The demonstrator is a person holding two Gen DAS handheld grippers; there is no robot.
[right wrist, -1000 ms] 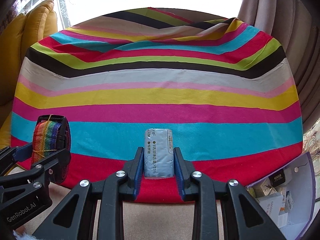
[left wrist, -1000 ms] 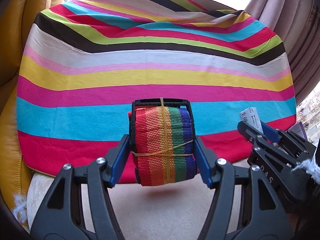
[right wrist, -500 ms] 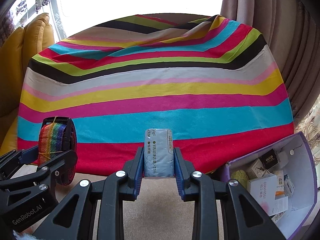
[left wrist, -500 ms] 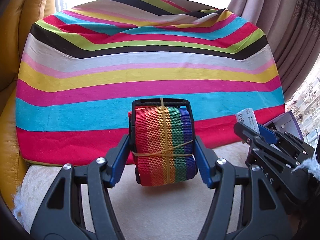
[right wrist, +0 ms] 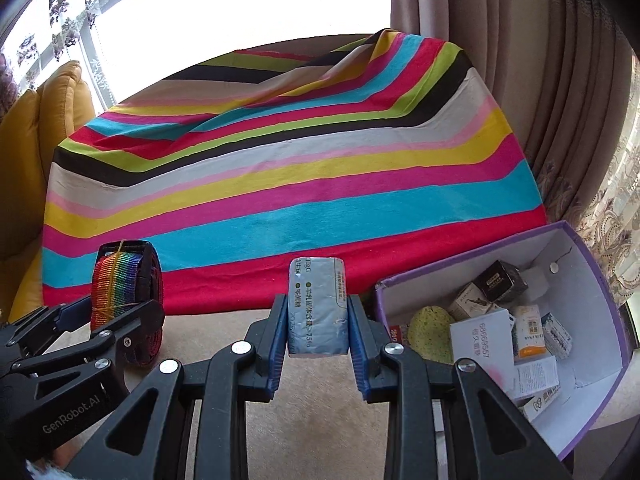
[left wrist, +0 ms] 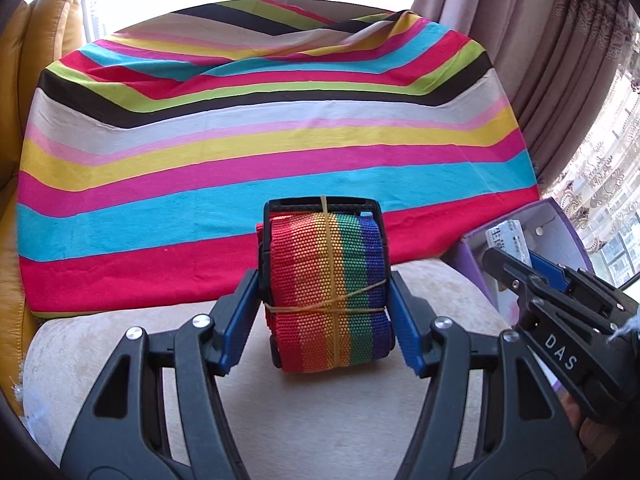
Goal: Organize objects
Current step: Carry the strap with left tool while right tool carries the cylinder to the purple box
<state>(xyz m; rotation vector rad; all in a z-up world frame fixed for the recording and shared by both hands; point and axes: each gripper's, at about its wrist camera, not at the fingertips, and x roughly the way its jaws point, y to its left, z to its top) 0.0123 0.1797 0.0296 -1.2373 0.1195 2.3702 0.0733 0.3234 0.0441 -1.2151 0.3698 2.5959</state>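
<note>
My left gripper [left wrist: 324, 292] is shut on a rolled rainbow strap [left wrist: 328, 292] tied with a rubber band and ending in a black buckle, held above the beige cushion. The same rainbow strap [right wrist: 120, 284] shows at the left of the right wrist view. My right gripper [right wrist: 318, 320] is shut on a small silver-blue sachet [right wrist: 318, 308] with printed text, held upright. A purple box [right wrist: 576, 392] with a white inside lies to the right of it, holding several small cartons and a speckled yellow-green egg shape [right wrist: 430, 334].
A striped multicoloured cloth [left wrist: 256, 152] covers the surface behind the beige cushion [left wrist: 320, 400]. A yellow leather cushion [right wrist: 36, 152] stands at the left. Curtains [right wrist: 560, 80] hang at the right, with a bright window behind.
Both grippers have moved right and back from the striped cloth with their loads. The purple box has come into full view at the right.
</note>
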